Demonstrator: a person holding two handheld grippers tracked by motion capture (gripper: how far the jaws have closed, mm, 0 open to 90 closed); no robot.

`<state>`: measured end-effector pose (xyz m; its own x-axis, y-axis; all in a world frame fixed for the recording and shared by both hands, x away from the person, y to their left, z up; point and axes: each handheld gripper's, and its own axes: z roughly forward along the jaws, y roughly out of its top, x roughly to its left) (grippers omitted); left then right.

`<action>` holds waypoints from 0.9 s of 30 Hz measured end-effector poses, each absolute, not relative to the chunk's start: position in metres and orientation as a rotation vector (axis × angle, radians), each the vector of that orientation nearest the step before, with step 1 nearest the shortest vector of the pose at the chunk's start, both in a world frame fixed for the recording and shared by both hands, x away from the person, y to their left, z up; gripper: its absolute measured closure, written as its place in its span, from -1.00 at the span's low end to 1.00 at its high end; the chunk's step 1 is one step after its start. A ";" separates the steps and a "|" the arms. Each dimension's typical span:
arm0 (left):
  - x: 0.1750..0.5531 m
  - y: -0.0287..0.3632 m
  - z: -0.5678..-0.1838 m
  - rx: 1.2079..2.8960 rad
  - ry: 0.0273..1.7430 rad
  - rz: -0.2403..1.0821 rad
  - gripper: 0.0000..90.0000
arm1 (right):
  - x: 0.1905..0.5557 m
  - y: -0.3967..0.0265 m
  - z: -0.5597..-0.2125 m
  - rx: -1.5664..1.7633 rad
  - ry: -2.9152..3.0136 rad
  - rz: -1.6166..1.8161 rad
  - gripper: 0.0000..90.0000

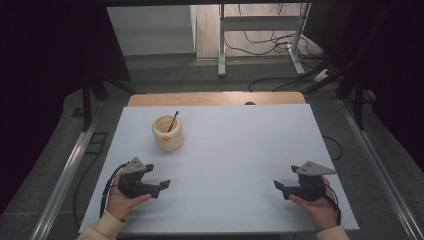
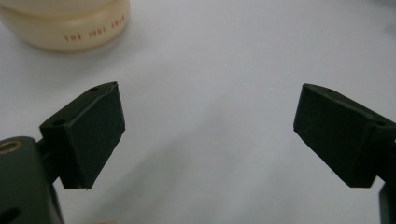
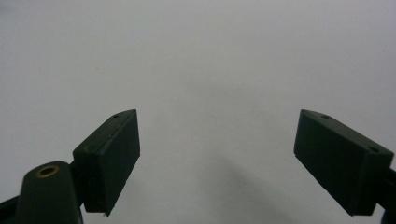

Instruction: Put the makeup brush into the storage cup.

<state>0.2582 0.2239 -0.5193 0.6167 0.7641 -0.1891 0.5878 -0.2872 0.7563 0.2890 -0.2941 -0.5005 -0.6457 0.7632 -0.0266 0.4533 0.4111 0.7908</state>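
Observation:
A cream round pot (image 1: 168,135) stands on the white table (image 1: 235,145), left of centre, with a thin dark stick (image 1: 173,121) leaning inside it. The pot's lower wall with small red lettering (image 2: 70,28) appears at the top left of the left gripper view. My left gripper (image 1: 157,176) rests near the front left, just short of the pot, jaws wide apart and empty (image 2: 208,126). My right gripper (image 1: 286,177) sits near the front right, open over bare table (image 3: 217,154). A hand holds each one.
A wooden strip (image 1: 215,98) runs along the table's far edge. Metal rails (image 1: 65,175) flank both sides on the floor. Behind the table stand a white desk frame (image 1: 260,25) and loose cables (image 1: 280,45). Dark curtains close in left and right.

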 end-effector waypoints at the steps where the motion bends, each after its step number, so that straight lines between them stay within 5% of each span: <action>1: 0.257 0.223 -0.521 2.001 1.072 0.263 -0.79 | 0.289 -0.294 -0.501 1.042 2.290 1.105 -0.67; 27: 0.250 0.220 -0.522 2.024 1.115 0.327 -0.79 | 0.289 -0.294 -0.502 1.025 2.316 1.097 -0.67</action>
